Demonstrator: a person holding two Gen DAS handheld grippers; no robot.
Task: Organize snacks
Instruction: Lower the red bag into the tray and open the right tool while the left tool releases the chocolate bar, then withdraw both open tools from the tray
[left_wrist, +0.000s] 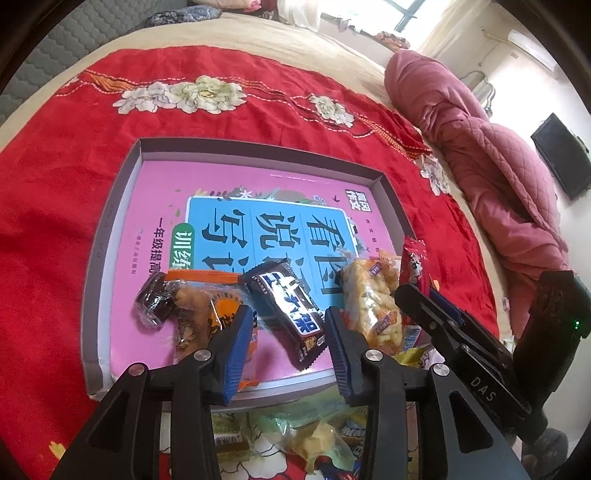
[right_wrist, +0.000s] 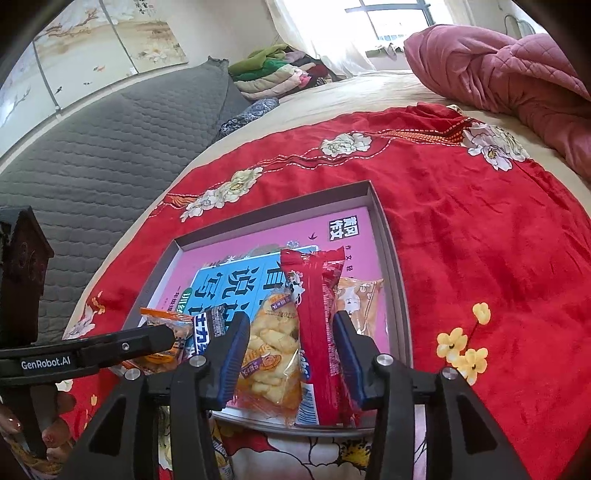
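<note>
Covering most of both views, a red floral blanket (left_wrist: 48, 221) lies spread over a bed (right_wrist: 388, 88), with a bunched pink quilt (left_wrist: 491, 177) toward 2 o'clock in the left wrist view. On the blanket sits a shallow grey box (left_wrist: 110, 229) whose floor is taken up by a pink and blue book cover (left_wrist: 207, 184). The snacks lie in a row along the box's near edge. In the left wrist view, from 9 o'clock toward 3 o'clock, they are: an orange packet (left_wrist: 199, 299) with a small dark wrapped sweet (left_wrist: 155, 304) touching its left end, a dark chocolate bar (left_wrist: 288, 306) lying at a slant, a clear bag of yellow puffs (left_wrist: 373, 306), and a red stick packet (left_wrist: 415, 258) at the far right. More loose snacks (left_wrist: 317, 439) lie on the blanket at 6 o'clock, outside the box.

The left gripper (left_wrist: 288, 347) hovers over the chocolate bar with its jaws spread apart, gripping nothing; the bar lies in the gap between them, but I cannot tell whether the pads touch it. The right gripper (right_wrist: 291, 350) is likewise open and empty, its jaws straddling the puff bag and the red stick packet (right_wrist: 317, 325), which lies over the bag's right edge.
</note>
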